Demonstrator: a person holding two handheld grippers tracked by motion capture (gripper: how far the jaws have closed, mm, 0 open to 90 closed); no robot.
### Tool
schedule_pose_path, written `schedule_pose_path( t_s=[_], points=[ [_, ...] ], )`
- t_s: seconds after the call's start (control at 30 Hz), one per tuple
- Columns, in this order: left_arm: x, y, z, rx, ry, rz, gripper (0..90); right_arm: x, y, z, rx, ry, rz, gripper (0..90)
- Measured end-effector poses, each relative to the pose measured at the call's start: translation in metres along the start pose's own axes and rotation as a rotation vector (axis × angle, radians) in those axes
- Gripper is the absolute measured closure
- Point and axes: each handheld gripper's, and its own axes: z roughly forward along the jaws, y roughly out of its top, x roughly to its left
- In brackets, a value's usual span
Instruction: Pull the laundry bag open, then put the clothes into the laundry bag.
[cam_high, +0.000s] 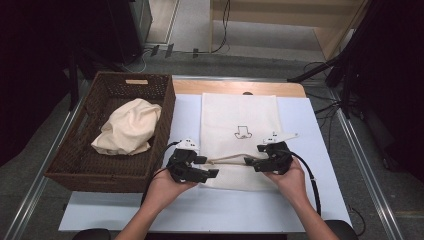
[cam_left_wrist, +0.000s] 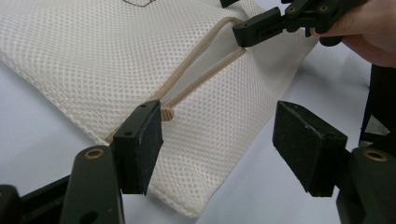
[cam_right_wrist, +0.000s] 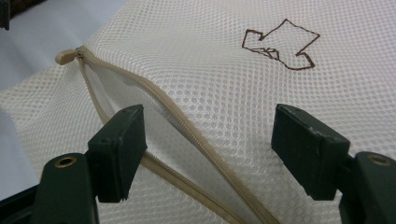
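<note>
Wicker basket (cam_high: 107, 165) walls off the left; bare table (cam_high: 310, 200) lies right.

In the high view, the near edge of the mesh bag (cam_high: 239, 135) is partly hidden behind the left gripper (cam_high: 207, 167) and right gripper (cam_high: 250, 162), and its small printed mark (cam_high: 243, 132) is too small to make out. The cream cloth (cam_high: 129, 126) hides the floor of the wicker basket (cam_high: 107, 172). The table (cam_high: 200, 210) is cut off at the bottom edge, as are the person's forearms.
</note>
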Motion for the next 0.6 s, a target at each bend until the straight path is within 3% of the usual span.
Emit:
schedule_pose_path(
  t_s=[0.2,0.3,0.6],
  points=[
    [0.001,0.0,-0.001,-0.004,0.003,-0.006,33.3,0.001,0.002,0.014,0.036,-0.023,-0.026,29.4],
    [0.001,0.0,0.0,-0.001,0.006,-0.005,33.4,0.002,0.002,0.018,0.038,-0.027,-0.027,36.6],
    [0.001,-0.001,0.002,0.007,0.0,-0.01,33.7,-0.005,0.002,0.03,0.016,-0.003,0.035,62.0]
  ],
)
